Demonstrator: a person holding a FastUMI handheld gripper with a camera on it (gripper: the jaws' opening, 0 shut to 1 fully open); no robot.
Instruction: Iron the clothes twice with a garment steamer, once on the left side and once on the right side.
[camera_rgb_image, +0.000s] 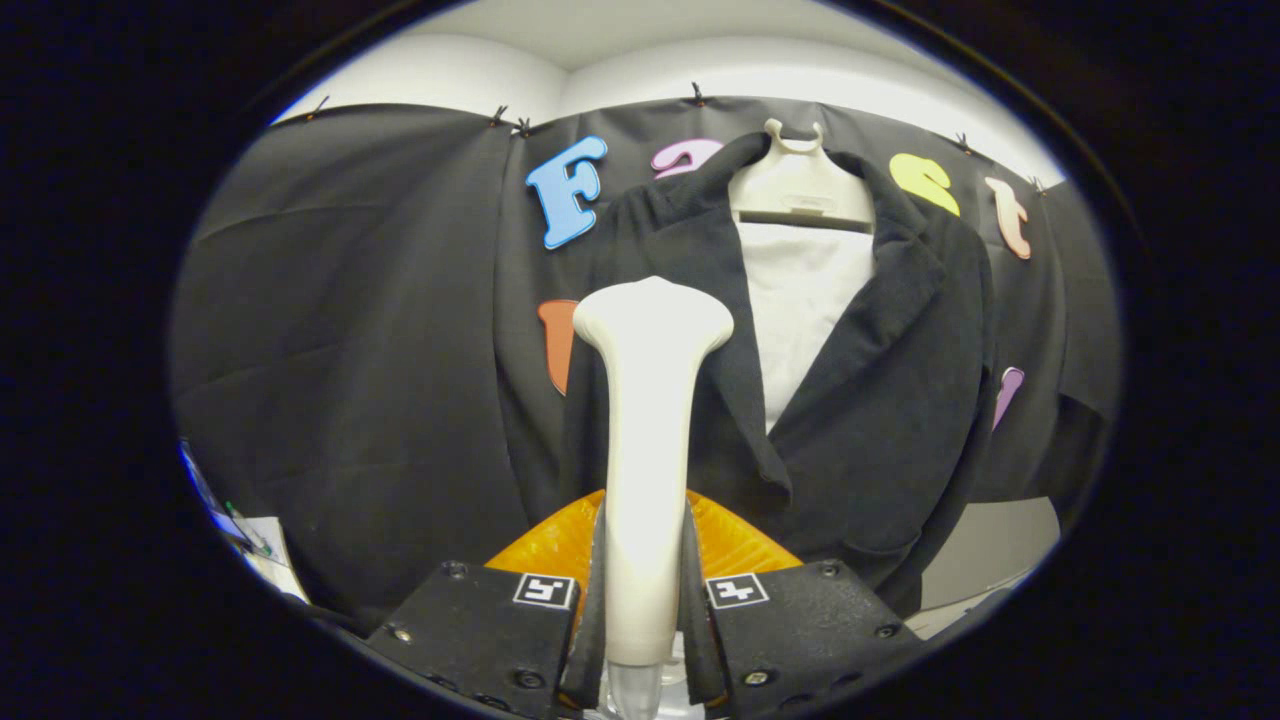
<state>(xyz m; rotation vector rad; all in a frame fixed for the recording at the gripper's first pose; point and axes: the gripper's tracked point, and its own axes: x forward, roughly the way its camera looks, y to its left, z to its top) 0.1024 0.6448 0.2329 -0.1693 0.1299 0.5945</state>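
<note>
Gripper (645, 610) nearest, both fingers (597, 600) clamped on the steamer (648, 420) handle. Steamer held upright between them, wide head on top, set against the left front panel of the black jacket (880, 400). Jacket hung open on a white hanger (797, 185) just ahead, against the booth wall (340, 350); white lining showing between the lapels. Orange shape (730, 545) low behind the handle, identity unclear.

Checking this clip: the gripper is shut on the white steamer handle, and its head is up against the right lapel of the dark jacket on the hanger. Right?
Not quite. The gripper view shows the steamer, clamped in the gripper, with its head at the left side of the jacket on the hanger, not the right lapel.
</note>
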